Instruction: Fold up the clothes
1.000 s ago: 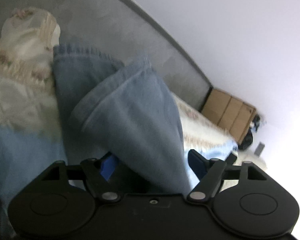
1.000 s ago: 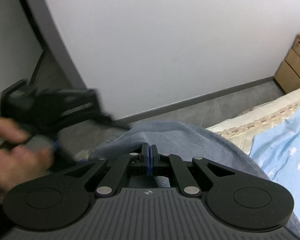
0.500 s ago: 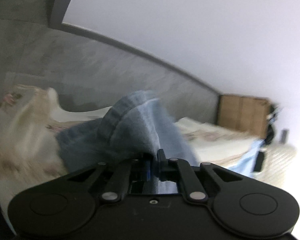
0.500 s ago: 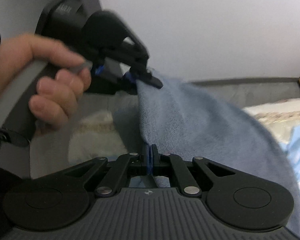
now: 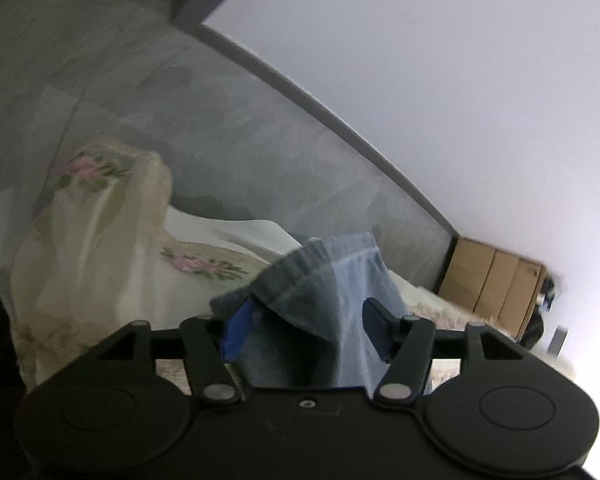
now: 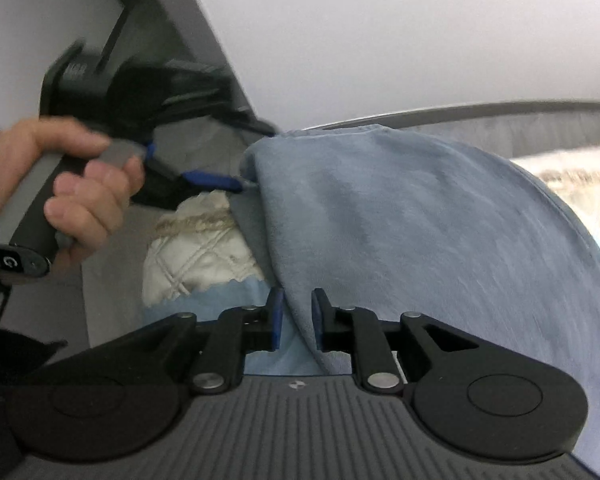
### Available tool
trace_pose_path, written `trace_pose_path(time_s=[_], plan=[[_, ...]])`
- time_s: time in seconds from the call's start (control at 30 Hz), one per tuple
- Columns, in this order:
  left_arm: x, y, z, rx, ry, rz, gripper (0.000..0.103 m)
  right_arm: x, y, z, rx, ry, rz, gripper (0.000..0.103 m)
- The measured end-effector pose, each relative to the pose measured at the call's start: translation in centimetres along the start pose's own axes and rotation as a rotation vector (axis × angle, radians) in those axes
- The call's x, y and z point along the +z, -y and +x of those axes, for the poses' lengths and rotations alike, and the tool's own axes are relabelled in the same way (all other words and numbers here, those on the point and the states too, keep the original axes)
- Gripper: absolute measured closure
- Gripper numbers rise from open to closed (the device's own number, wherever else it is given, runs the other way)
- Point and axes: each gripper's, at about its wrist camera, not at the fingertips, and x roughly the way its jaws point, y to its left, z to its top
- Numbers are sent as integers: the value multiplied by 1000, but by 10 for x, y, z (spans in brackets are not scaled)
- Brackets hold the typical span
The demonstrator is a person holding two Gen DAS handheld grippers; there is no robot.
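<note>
— So, where are your jaws right now?

— Your left gripper has its jaws spread wide, with the blue denim garment bunched between them, its hem just above the blue pad at the lower centre of the frame. Nothing is pinched there. In the right wrist view the left gripper sits at the upper left, held by your hand, its tips touching the cloth's edge.

— And the right one?

— Your right gripper has its jaws parted a little; a fold of the denim garment hangs down through the gap, but the pads do not press it.

— Where does the cloth lie?

— It drapes from the centre toward the right of the frame, over the bed with its cream quilted cover and light blue sheet. Cardboard boxes stand by the wall at the right.
</note>
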Motion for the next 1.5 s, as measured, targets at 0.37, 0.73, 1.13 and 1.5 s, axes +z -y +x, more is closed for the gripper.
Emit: trace_pose_path(time_s=[0.37, 0.73, 1.13, 1.5], plan=[[-2, -7, -21, 35, 13, -44, 36, 16, -13, 5, -31, 67, 22, 73], [7, -16, -9, -6, 1, -42, 34, 50, -57, 72, -100, 59, -247, 77], [-2, -7, -3, -22, 15, 16, 26, 48, -58, 62, -34, 7, -234, 102], [0, -3, 4, 25, 6, 34, 32, 45, -56, 65, -14, 1, -135, 100]])
